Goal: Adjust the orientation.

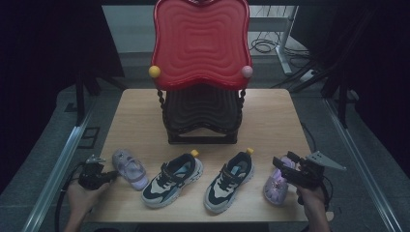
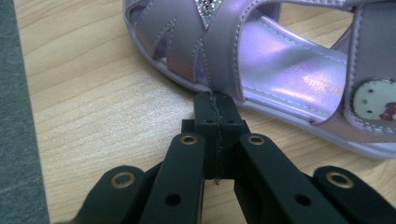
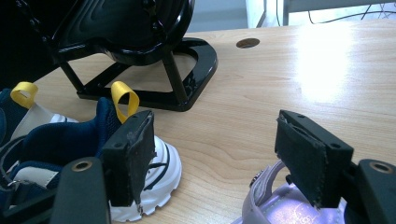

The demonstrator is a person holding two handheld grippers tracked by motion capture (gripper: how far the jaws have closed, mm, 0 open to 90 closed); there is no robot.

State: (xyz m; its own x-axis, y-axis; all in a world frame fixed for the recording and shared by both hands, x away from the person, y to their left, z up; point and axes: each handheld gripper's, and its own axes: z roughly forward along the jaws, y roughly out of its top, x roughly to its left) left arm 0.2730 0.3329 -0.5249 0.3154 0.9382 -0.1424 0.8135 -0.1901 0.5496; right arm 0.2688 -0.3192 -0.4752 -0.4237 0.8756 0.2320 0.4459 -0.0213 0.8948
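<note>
We are working on two lilac sandals at the front of the bench [image 1: 270,104]. The left hand-held gripper [image 2: 215,100], jaws fully together, is nudging the left sandal [image 2: 261,56]; the right hand-held gripper [image 3: 212,156] is hovering wide over the right sandal [image 1: 277,186]. Light and flexible, they should be gripped by a strap. The left gripper view is showing stitching.

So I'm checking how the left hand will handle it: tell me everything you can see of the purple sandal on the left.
The left purple sandal is a small open shoe of shiny lilac, leather-like material with stitched crossing straps, a glittery trim at the front and a round cartoon-cat badge on its side strap. It sits upright on the wooden table, left of the two sneakers. The left gripper, jaws shut, has its tips at the sole's edge, seemingly touching it.
</note>
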